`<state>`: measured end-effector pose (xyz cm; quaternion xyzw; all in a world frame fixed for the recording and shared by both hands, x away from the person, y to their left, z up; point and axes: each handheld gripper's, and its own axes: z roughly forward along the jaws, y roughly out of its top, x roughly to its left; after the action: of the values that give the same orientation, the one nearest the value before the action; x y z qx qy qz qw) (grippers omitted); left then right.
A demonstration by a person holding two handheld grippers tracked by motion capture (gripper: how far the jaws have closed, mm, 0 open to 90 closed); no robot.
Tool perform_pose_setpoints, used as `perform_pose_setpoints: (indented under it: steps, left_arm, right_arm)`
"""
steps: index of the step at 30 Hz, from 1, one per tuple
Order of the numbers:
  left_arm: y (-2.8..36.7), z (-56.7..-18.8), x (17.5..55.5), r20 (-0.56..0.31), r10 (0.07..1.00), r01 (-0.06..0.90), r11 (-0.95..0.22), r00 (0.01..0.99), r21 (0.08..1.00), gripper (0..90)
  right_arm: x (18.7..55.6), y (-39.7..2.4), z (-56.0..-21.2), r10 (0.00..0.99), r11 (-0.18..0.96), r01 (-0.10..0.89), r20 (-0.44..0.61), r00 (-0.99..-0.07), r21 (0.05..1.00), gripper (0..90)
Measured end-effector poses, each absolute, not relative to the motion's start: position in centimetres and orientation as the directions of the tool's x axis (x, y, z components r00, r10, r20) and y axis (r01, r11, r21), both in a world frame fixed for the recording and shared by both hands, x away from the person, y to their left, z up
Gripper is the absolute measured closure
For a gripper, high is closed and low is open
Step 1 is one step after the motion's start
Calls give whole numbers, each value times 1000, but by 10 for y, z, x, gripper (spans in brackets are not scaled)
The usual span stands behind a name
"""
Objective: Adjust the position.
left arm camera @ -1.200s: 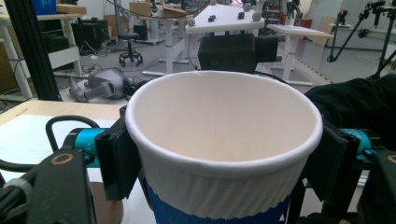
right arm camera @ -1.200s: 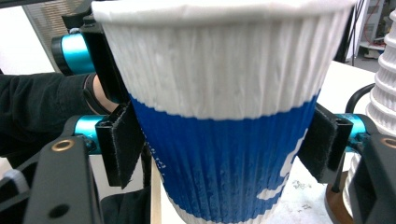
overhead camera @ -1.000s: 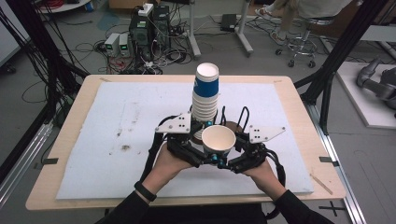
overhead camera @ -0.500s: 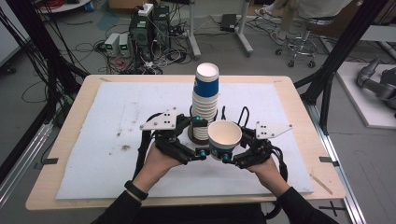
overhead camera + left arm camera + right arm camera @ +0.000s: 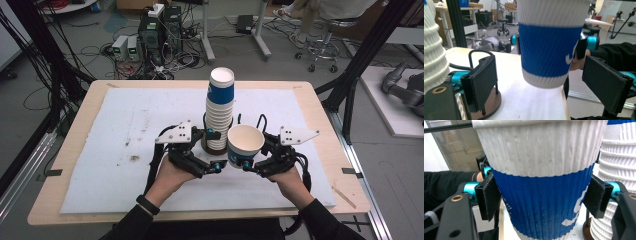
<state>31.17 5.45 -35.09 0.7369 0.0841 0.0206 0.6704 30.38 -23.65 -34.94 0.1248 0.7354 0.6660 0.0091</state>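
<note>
I hold a gripper in each hand at a wooden table (image 5: 70,165) with a white mat (image 5: 120,125) on it.

My right gripper (image 5: 248,165) is squeezed tight on a paper cup (image 5: 245,145) — white at the top, blue in the middle. In the right gripper view, both black pads (image 5: 489,195) press on the blue band of the cup (image 5: 541,182), one on each side. The cup is up in the air, off the mat. You can see that in the left gripper view, where the bottom of the cup (image 5: 549,47) hangs above the table. It stands straight up, with its open mouth on top.

My left gripper (image 5: 212,150) has its jaws wide apart, and nothing is pinched between them. In the left gripper view, the cup sits between the two pads (image 5: 482,80) but does not touch them.

Just beside the cup is a tall stack of cups (image 5: 220,110). It is the same kind of cup, piled high, and it stands on a round brown base (image 5: 489,105) with a thin black wire frame. The stack is close to the left gripper's far jaw — I cannot tell if they touch.

Behind the table, boxes and lots of cables (image 5: 150,45) lie on the floor.
</note>
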Motion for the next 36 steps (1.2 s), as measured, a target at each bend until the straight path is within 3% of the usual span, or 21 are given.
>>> perform_pose_setpoints:
  steps: [27, 36]
  left_arm:
    - [20, -374, 308, -124, 103, 135, -113, 987, 984, 134]
    - [19, -374, 307, -106, 70, 114, -124, 992, 986, 289]
  right_arm:
    - [299, -226, -353, 165, 93, 188, 171, -971, 978, 253]
    - [298, -222, -354, 158, 106, 193, 176, -972, 975, 253]
